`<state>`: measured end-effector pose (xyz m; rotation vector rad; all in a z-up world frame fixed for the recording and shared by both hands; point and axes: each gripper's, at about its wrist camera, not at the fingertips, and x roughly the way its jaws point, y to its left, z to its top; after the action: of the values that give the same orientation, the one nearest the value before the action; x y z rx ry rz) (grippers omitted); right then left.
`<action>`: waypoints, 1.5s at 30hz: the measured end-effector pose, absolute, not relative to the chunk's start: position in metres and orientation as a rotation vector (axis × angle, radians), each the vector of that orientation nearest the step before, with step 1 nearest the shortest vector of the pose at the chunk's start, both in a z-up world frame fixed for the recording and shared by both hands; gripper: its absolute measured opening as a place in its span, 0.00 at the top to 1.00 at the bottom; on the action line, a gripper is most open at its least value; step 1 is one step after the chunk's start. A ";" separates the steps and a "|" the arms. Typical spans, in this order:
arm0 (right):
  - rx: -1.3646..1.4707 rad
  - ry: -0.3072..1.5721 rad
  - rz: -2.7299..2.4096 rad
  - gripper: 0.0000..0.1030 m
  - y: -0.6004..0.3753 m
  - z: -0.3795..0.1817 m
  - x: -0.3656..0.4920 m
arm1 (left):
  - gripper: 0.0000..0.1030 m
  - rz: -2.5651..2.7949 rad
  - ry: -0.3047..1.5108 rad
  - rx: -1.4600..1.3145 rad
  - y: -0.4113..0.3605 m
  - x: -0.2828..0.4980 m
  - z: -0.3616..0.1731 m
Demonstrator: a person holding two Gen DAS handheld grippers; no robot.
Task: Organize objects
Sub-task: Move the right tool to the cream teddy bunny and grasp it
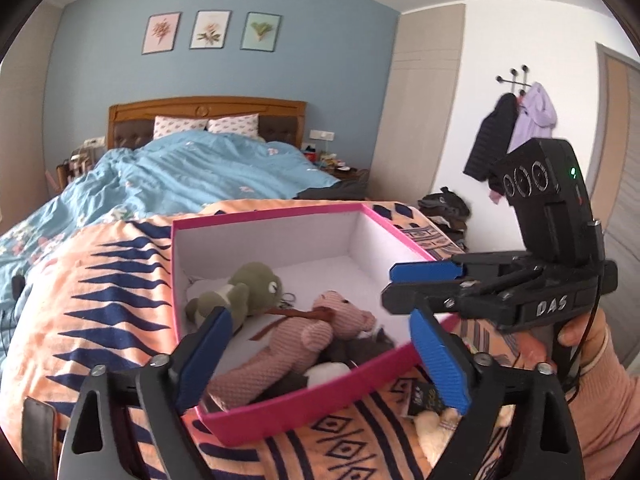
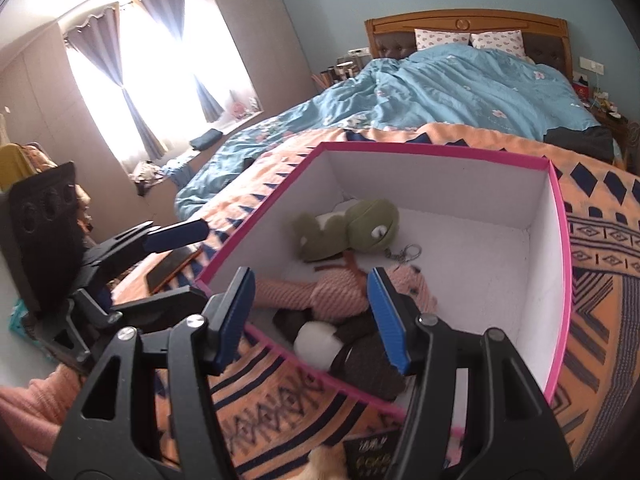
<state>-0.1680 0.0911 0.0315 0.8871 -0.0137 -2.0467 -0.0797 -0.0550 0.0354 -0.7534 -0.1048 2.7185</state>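
Left wrist view: a bed with a light blue floral duvet point(image 1: 208, 168) carries an orange blanket point(image 1: 92, 300) patterned with navy diamonds, and on that blanket sits an open pink box point(image 1: 280, 412) with a white interior. Inside the box lie a pink plush bear point(image 1: 288, 340) with a brown ribbon, a green plush frog point(image 1: 248, 288) behind it near the left wall, and a dark brown and white plush point(image 1: 340, 368) against the near wall. The left gripper point(image 1: 320, 360) hangs over the box's near edge, its jaws spread wide and released, nothing between the blue pads. The right gripper point(image 2: 312, 316) hovers over the near corner, jaws partly apart and empty; its body reads "DAS" in the left view. A cream plush point(image 1: 436, 436) with a dark tag lies on the blanket just outside the box; the tag's writing is unreadable.
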 end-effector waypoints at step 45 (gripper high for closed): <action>1.028 0.017 -2.221 0.70 0.207 -0.054 -0.067 | 0.52 2.246 -0.113 -1.103 0.037 -0.056 -0.067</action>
<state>-0.0670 0.2074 -0.0540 1.0278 0.0170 -2.2209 -0.0563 0.0368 -0.0668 -1.1031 -0.1131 2.2463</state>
